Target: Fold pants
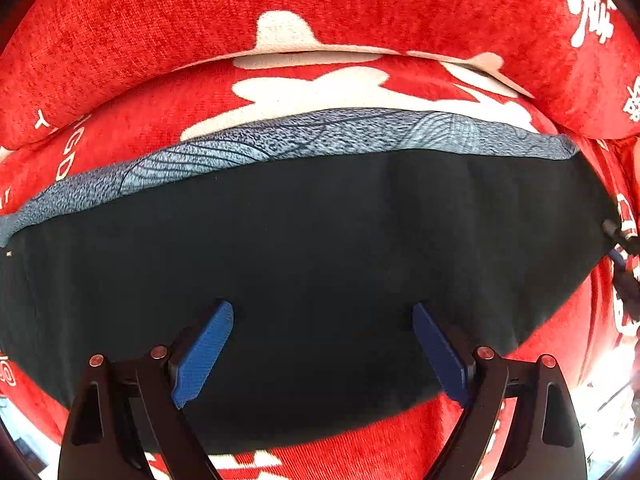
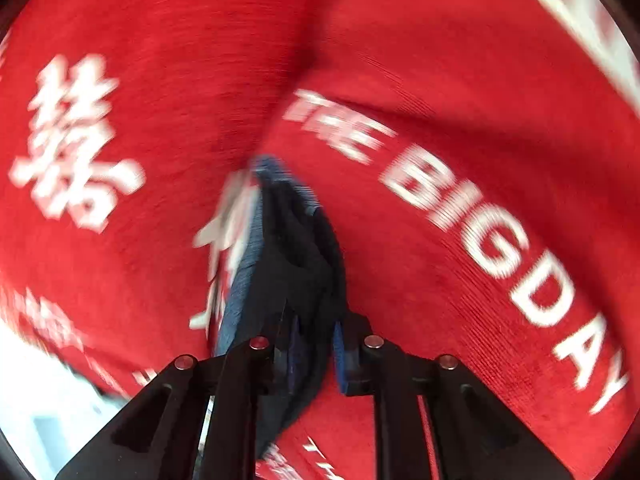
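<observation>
Partly blurred, right tongs [image 2: 314, 356] pinching pants [image 2: 296, 264]

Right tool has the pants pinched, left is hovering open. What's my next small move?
Probably lower the left tool and close it on the black pants: its jaws stand wide with nothing gripped, while the right tool already pinches a bunched fold.

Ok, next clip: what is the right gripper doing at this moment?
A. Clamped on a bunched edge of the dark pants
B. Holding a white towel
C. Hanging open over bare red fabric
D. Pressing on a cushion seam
A: in the right wrist view the right gripper has its blue pads pinched on a bunched fold of the dark pants, above the red printed cover.
</observation>
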Motion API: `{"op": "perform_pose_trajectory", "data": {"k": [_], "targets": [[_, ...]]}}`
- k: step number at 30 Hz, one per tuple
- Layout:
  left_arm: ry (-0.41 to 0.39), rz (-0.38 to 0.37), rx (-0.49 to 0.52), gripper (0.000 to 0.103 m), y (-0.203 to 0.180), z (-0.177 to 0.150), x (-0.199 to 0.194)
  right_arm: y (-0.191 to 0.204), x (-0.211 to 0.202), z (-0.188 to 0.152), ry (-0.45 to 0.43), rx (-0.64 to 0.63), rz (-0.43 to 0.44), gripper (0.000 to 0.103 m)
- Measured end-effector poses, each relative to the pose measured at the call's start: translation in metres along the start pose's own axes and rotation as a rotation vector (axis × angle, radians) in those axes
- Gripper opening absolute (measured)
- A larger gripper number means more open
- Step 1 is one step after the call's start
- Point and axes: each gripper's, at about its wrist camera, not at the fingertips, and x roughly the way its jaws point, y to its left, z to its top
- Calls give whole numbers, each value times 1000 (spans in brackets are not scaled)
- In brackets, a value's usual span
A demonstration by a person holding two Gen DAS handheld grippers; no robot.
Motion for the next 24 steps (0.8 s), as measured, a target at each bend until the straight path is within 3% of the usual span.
{"op": "perform_pose_trajectory", "data": {"k": [2, 4, 6, 8, 11, 14, 18, 24], "targets": [[10, -3, 11, 92, -2, -5, 0, 11, -6, -3, 8, -102, -66, 16], [14, 20, 32, 92, -9, -10, 6, 0, 11, -2, 74, -137, -196, 20], [12, 27, 38, 92, -11, -12, 3, -13, 16, 0, 69, -62, -195, 25], [14, -3, 17, 92, -5, -16, -6, -8, 9, -3, 44, -49, -220, 41], [1, 4, 8, 92, 12, -23, -21, 12, -4, -15, 39, -137, -310, 44], [-12, 7, -34, 92, 41, -29, -35, 44, -14, -34, 22, -265, -346, 44], [-44, 20, -81, 92, 93, -37, -45, 101, 1, -65, 22, -477, -399, 44], [-87, 57, -131, 92, 182, -53, -58, 197, 98, -149, 190, -726, -319, 44]]}}
